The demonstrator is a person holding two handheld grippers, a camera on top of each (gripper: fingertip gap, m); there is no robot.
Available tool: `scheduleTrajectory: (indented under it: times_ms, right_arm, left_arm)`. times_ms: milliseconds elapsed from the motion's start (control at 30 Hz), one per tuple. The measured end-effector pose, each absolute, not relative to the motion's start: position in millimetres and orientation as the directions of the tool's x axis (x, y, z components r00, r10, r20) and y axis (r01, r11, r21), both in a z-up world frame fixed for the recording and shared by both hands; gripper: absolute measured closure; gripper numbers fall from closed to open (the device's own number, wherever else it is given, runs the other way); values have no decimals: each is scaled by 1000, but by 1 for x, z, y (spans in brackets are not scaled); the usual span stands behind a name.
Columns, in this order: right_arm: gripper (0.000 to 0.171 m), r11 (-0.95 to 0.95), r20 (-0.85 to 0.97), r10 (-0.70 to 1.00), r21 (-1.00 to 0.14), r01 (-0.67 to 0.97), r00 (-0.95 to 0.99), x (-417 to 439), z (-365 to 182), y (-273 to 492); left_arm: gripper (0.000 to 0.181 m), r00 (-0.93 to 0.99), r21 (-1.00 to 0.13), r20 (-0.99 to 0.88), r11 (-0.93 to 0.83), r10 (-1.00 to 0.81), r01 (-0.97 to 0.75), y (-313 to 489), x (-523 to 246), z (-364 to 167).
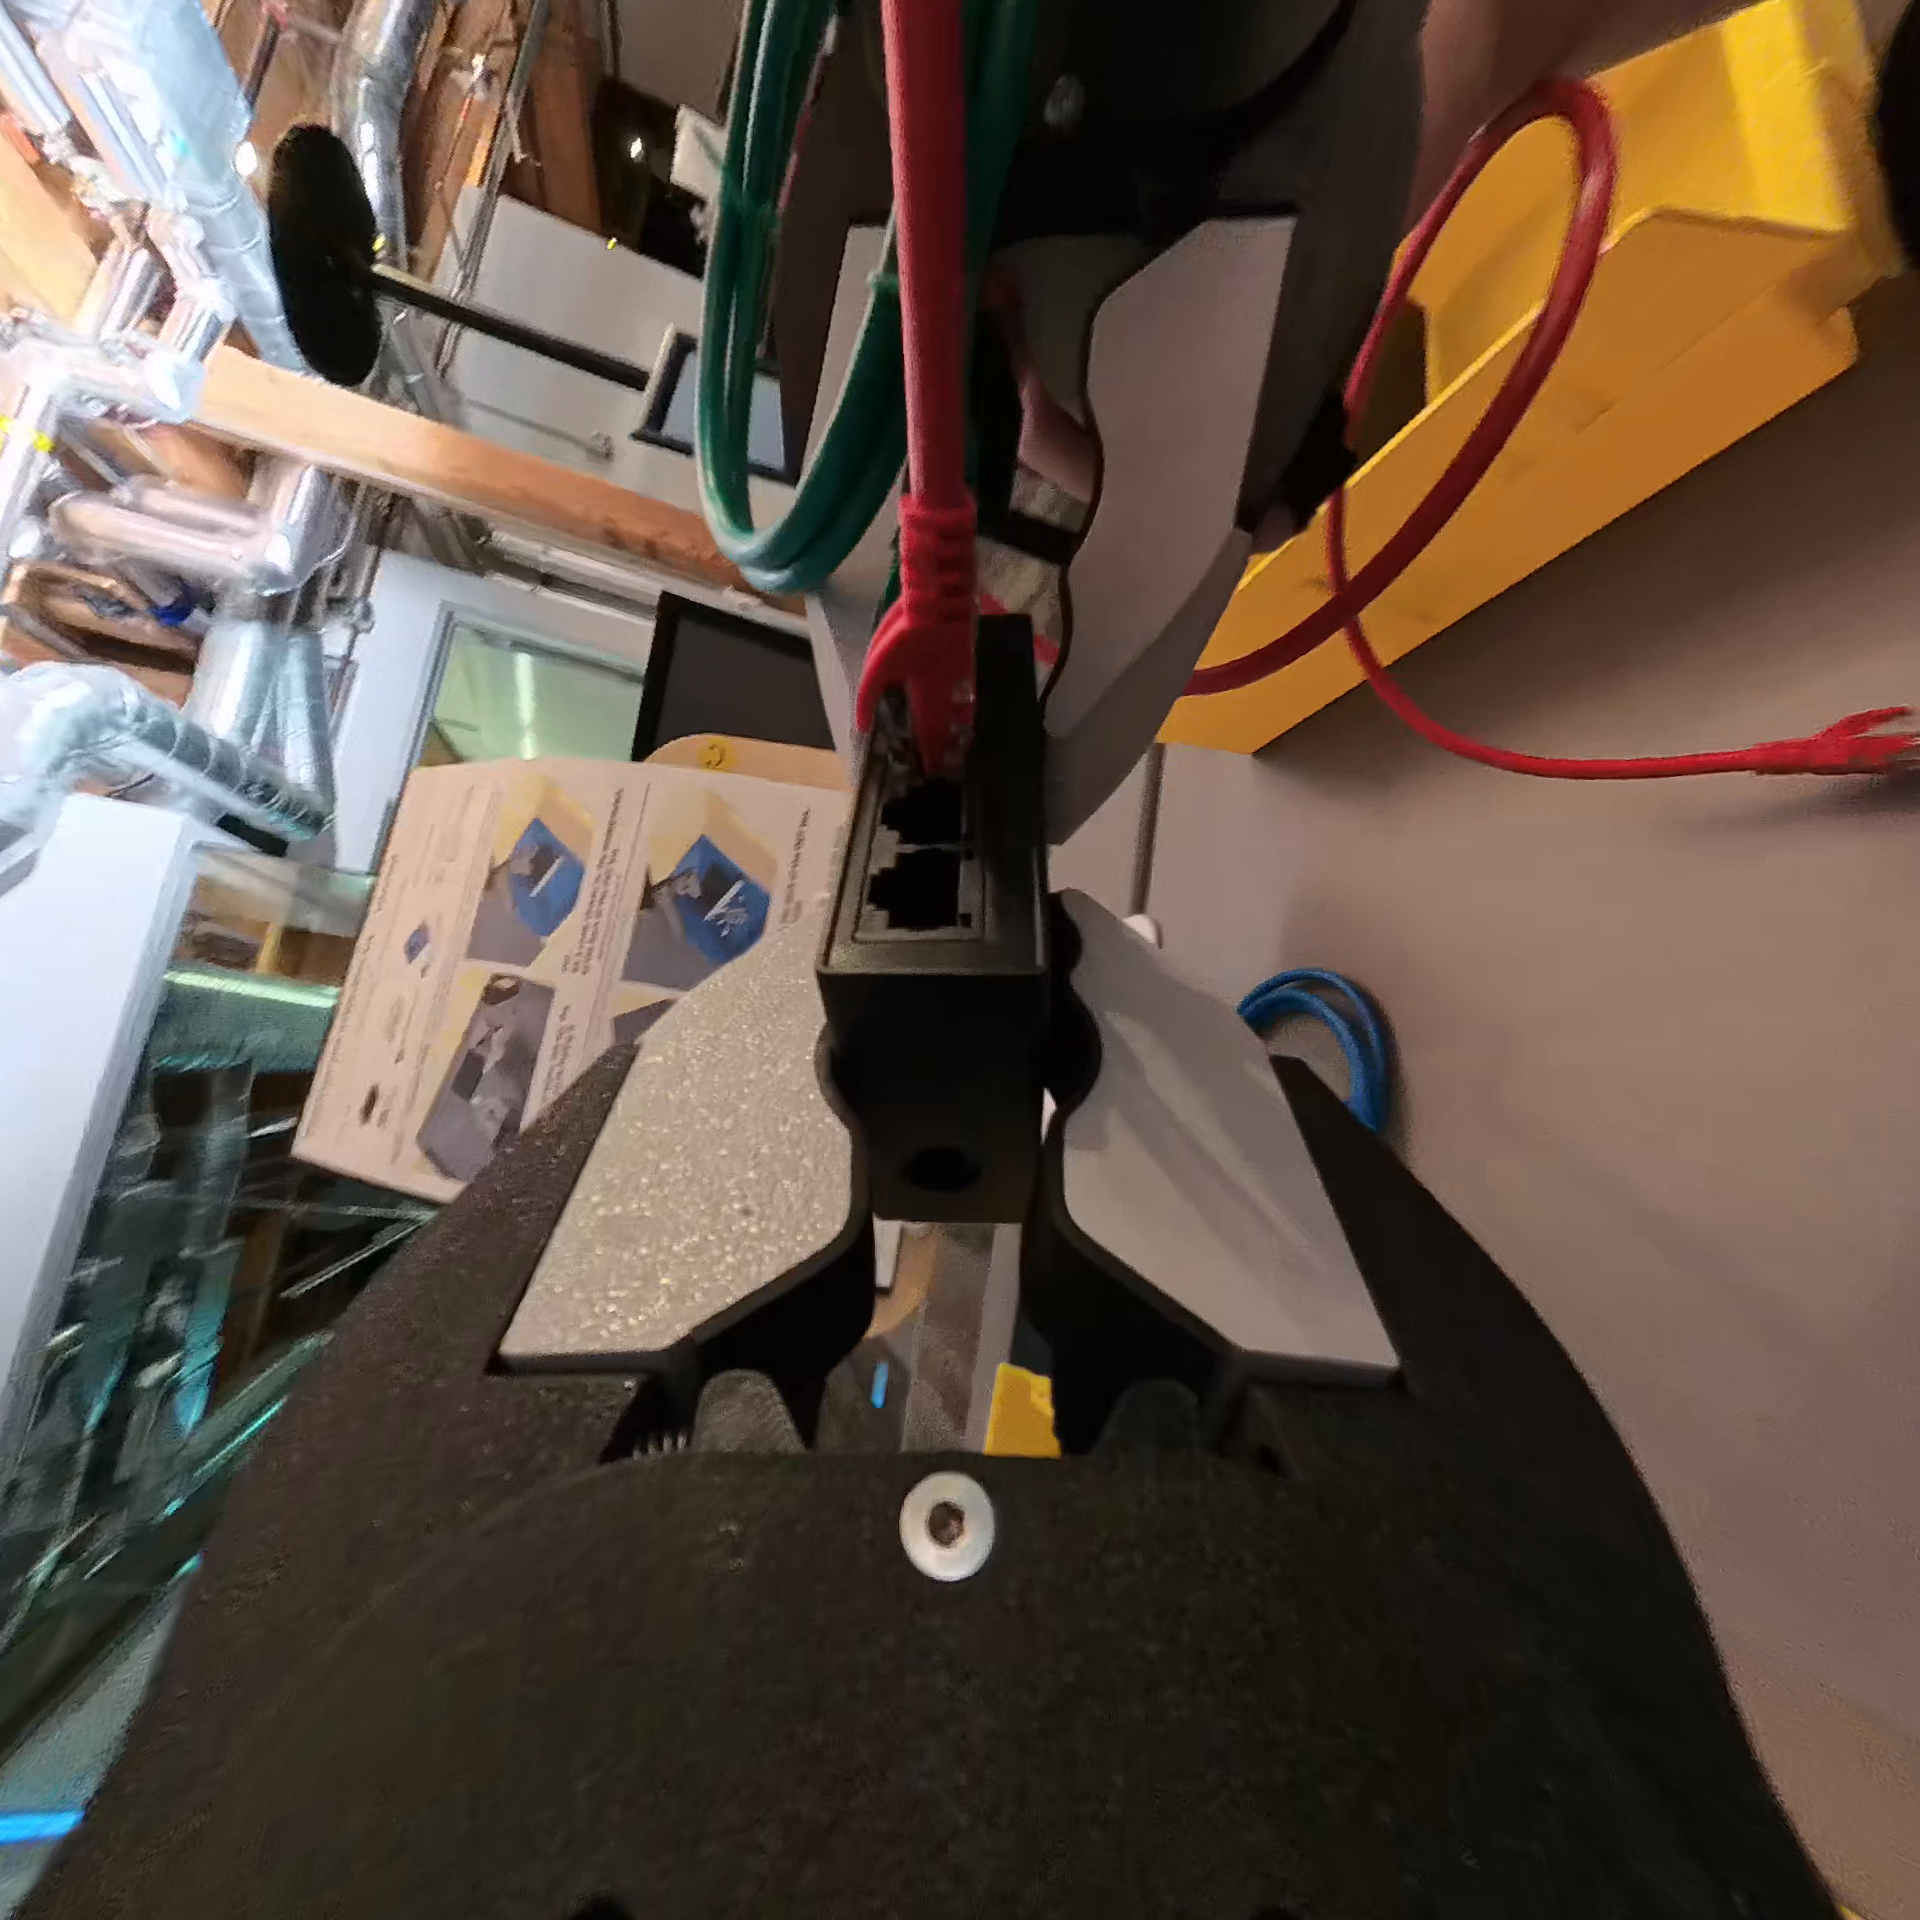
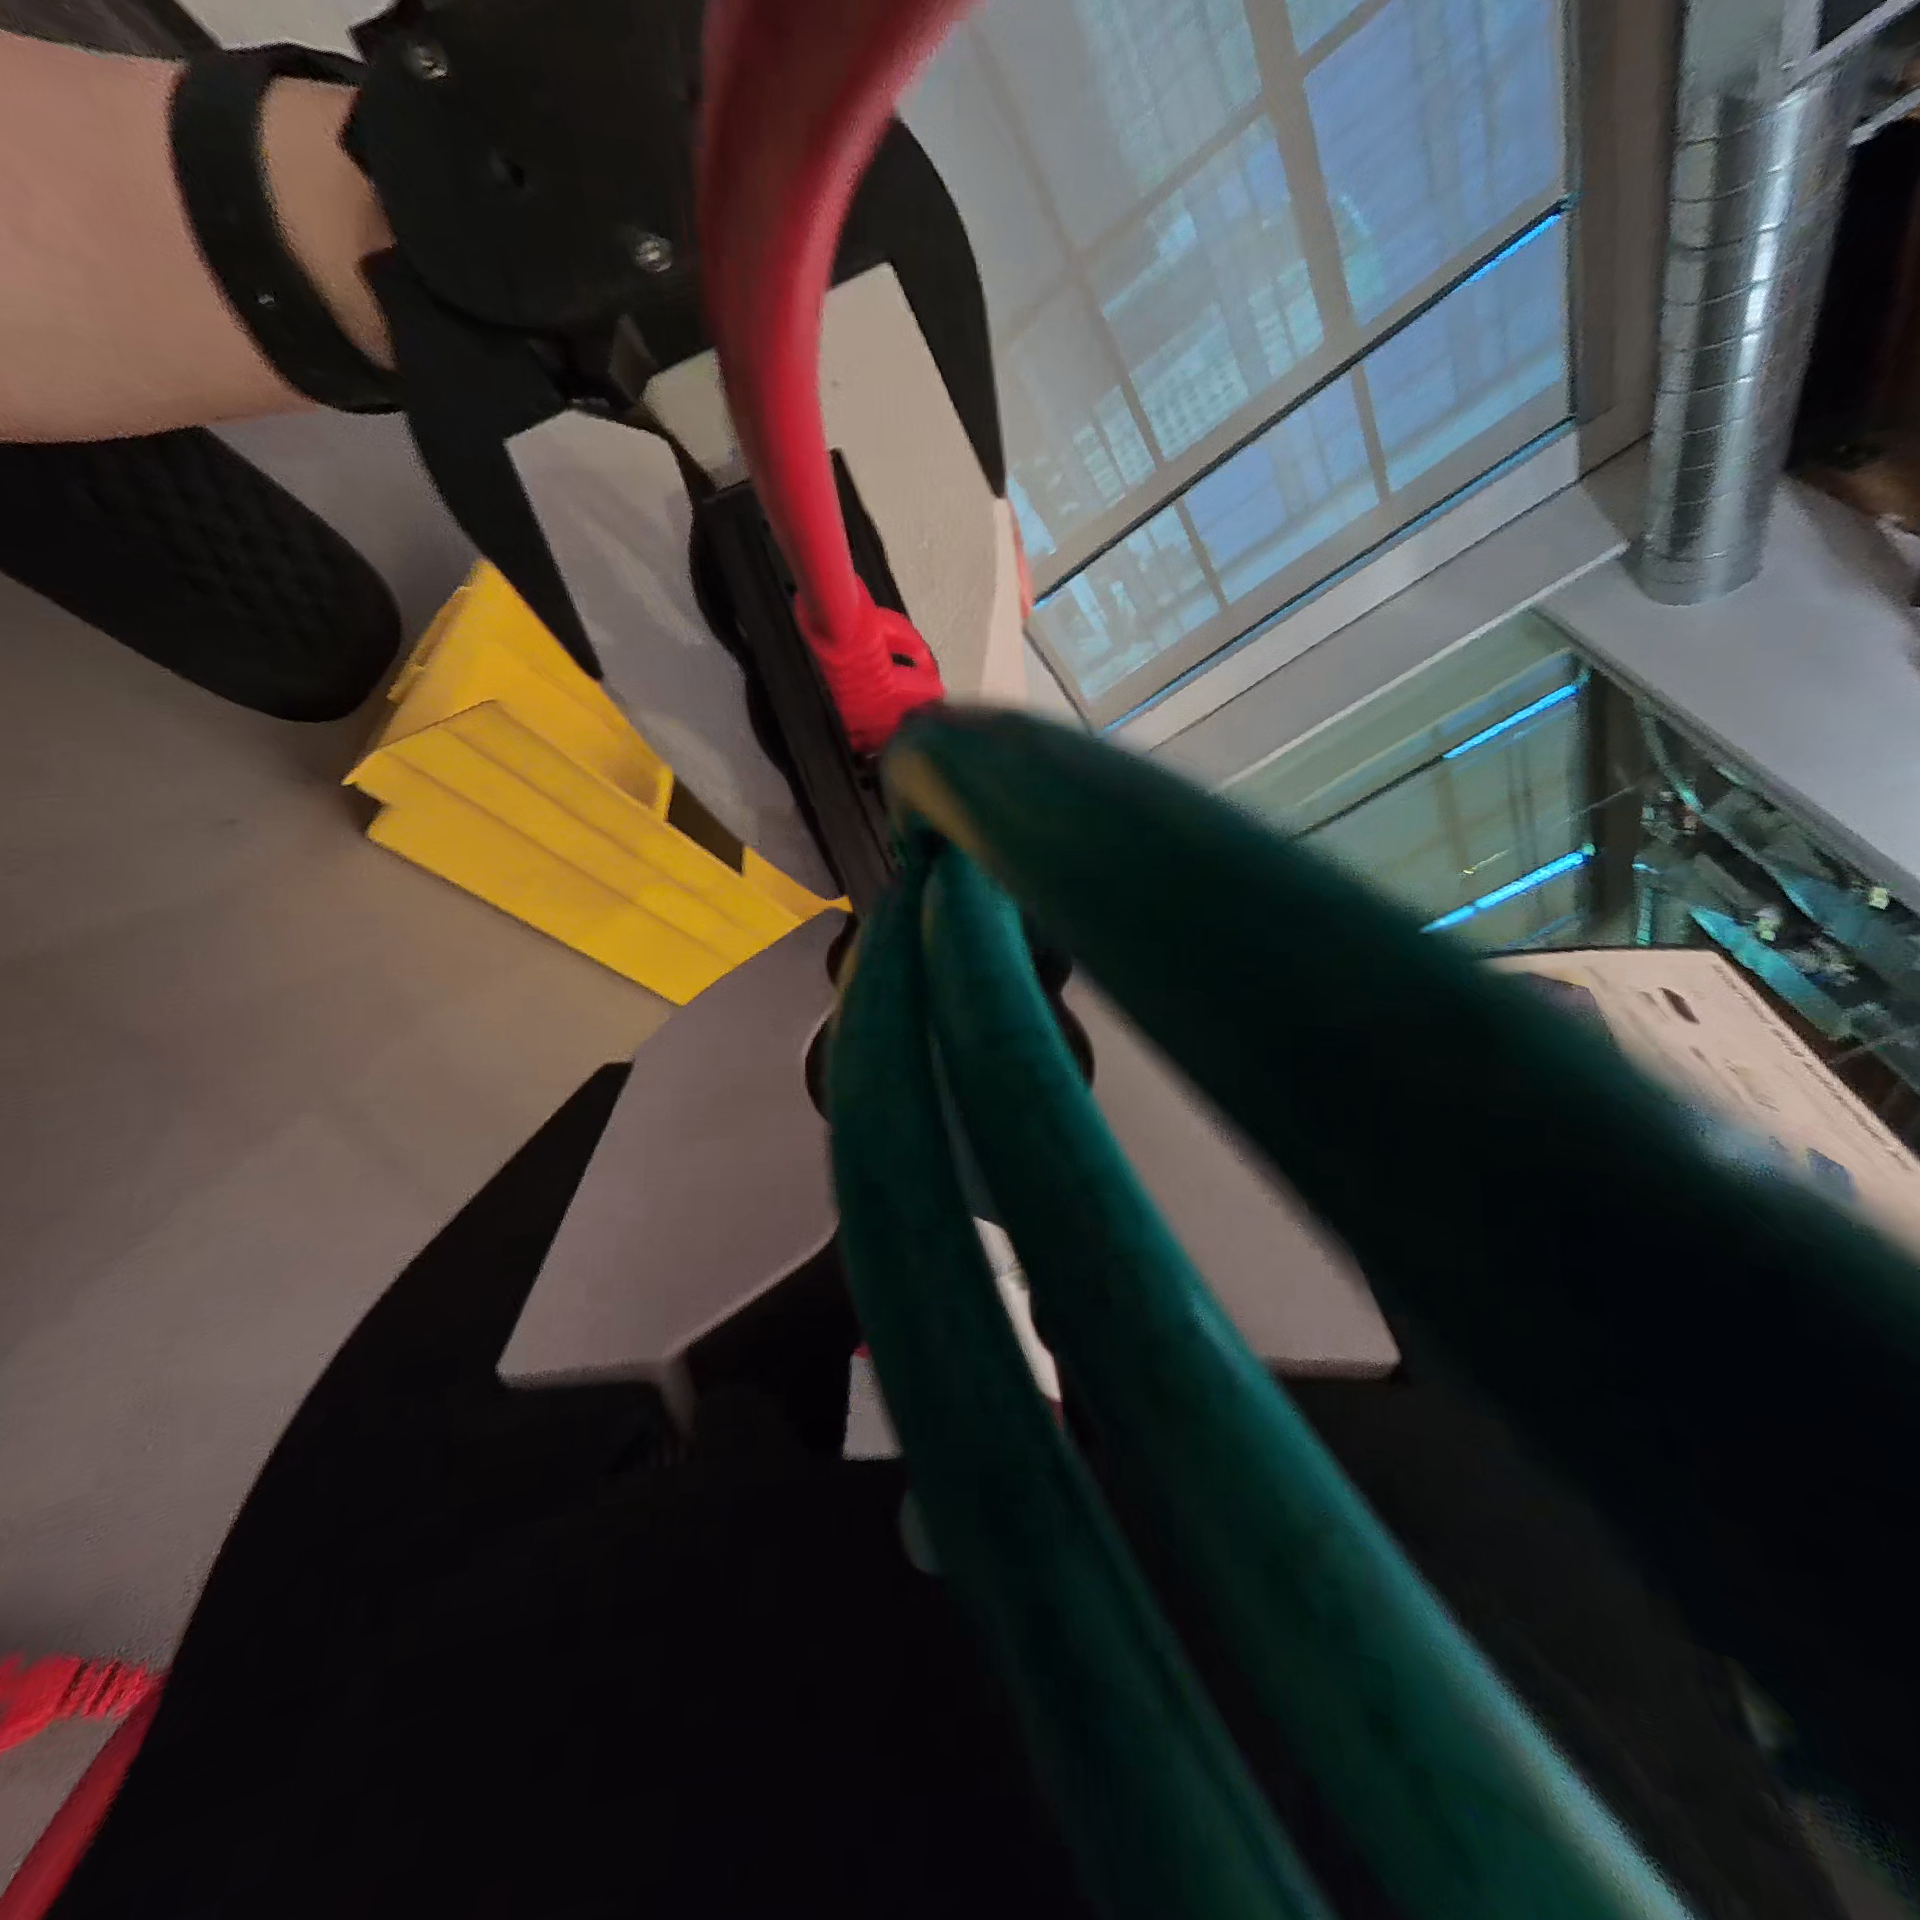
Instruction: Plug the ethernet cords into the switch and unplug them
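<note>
Holds the switch off the table in the left gripper, jaws pressed onto its near end at 6 o'clock. Keeps the port row uncovered that way, facing 9 o'clock in the left wrist view. Shows two empty ports just past the jaws. Seats a red plug in a port at the far end, towards 12 o'clock, with its red cord running straight up out of view.

Brings in the right gripper from 12 o'clock, opposite the left one, probably to work the plug against a braced switch. Has its fingers drawn close together. Cannot tell what they pinch, if anything. Drapes green cords across those fingers in the right wrist view, hiding the gap. Hangs the same cords at 11 o'clock in the left wrist view.

Leaves a second red plug loose on the table at 3 o'clock, its cord looping back over a yellow bin at 1 o'clock. Leaves a blue cord coiled at 3 o'clock, near the left gripper.

Looks mid-task: one cord in, two ports free. Risks snagging the green cords on the next move.
</note>
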State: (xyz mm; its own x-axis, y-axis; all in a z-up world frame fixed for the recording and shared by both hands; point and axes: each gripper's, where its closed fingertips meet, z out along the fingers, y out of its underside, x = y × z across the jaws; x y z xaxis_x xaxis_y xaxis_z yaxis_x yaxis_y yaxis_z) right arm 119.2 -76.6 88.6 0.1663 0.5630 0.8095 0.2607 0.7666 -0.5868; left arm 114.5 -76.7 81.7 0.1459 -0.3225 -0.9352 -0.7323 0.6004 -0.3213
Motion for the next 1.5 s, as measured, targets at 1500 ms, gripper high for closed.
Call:
scheduleTrajectory:
  times_ms: [1500]
  right_arm:
    - [159, -150, 25, 828, -953, 264, 560, 106, -9, 42]
  left_arm:
    - [151, 504, -403, -857, 476, 103, -782, -60, -36, 179]
